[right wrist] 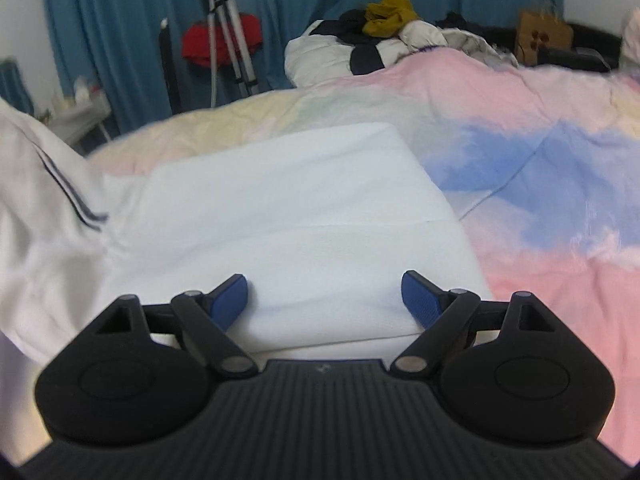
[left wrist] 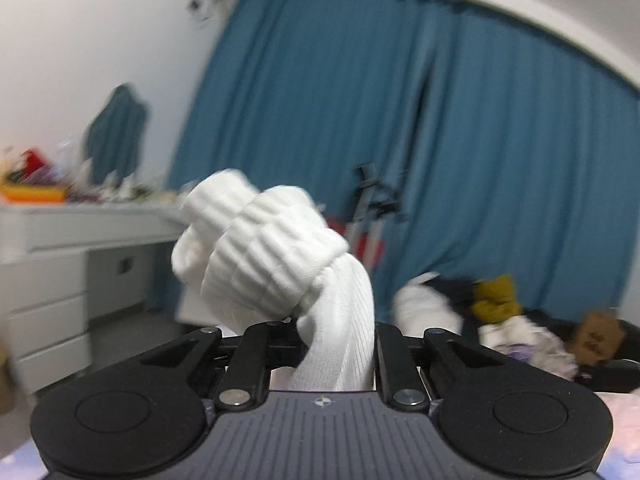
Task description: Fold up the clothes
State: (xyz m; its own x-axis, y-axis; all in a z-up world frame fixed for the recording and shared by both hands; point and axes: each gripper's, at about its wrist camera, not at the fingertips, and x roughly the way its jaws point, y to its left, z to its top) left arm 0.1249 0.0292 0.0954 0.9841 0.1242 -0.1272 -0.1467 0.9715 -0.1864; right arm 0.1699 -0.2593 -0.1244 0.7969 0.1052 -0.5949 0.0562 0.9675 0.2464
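My left gripper (left wrist: 336,344) is shut on a white ribbed knit garment (left wrist: 276,256), which bunches up in front of the camera and hides the fingertips; it is lifted high, facing the curtain. My right gripper (right wrist: 325,296) is open, its blue pads (right wrist: 230,300) just above the near edge of a folded white garment (right wrist: 296,208) lying flat on the bed. A white garment with dark stripes (right wrist: 48,200) hangs at the left of the right wrist view.
The bed has a pink, blue and yellow duvet (right wrist: 520,152). A heap of clothes (right wrist: 380,32) lies at its far end, also in the left wrist view (left wrist: 480,308). A tripod (right wrist: 228,28) stands before the blue curtain (left wrist: 400,120). A cluttered white desk (left wrist: 60,232) is left.
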